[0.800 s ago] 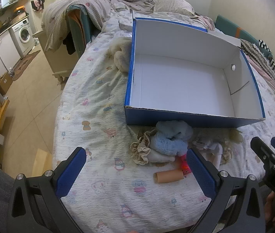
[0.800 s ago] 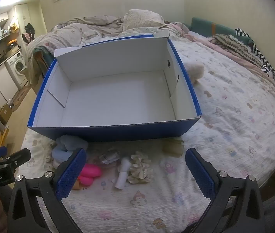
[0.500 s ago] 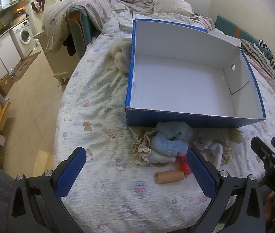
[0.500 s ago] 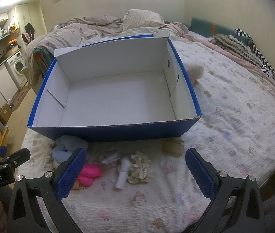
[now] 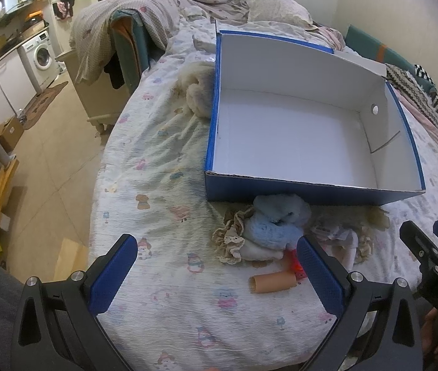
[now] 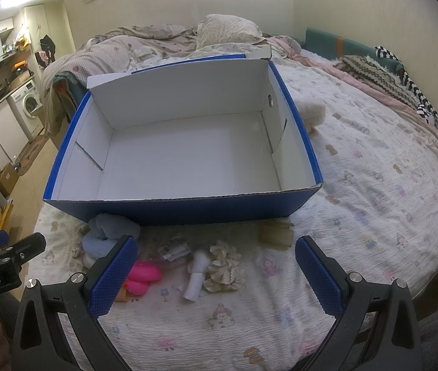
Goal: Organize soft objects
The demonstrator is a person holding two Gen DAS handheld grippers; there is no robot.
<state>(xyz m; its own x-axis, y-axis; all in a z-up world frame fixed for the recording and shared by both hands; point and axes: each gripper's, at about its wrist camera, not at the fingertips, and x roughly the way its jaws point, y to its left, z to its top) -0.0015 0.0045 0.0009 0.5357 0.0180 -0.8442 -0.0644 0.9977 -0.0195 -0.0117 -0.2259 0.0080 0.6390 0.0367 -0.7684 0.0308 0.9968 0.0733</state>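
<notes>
A blue cardboard box (image 5: 311, 190) with an empty white inside stands on the bed; it also shows in the right wrist view (image 6: 188, 208). In front of it lies a heap of soft things: a light blue plush (image 5: 276, 222) (image 6: 104, 235), a beige lace scrunchie (image 5: 231, 241), a cream ruffled scrunchie (image 6: 223, 267), a white roll (image 6: 195, 276), a pink piece (image 6: 143, 275), an orange tube (image 5: 273, 283) and a beige folded piece (image 6: 276, 233). My left gripper (image 5: 216, 273) and right gripper (image 6: 216, 273) are both open and empty, held above the bed short of the heap.
A cream fluffy item (image 5: 199, 92) lies at the box's left side and another one (image 6: 313, 113) at its right side. Rumpled blankets and a pillow (image 6: 228, 31) lie beyond the box. The bed edge drops to the floor (image 5: 49, 160) on the left.
The left wrist view has shifted slightly, with the box and heap a little lower in frame. The right gripper has barely moved. Both grippers stay open.
</notes>
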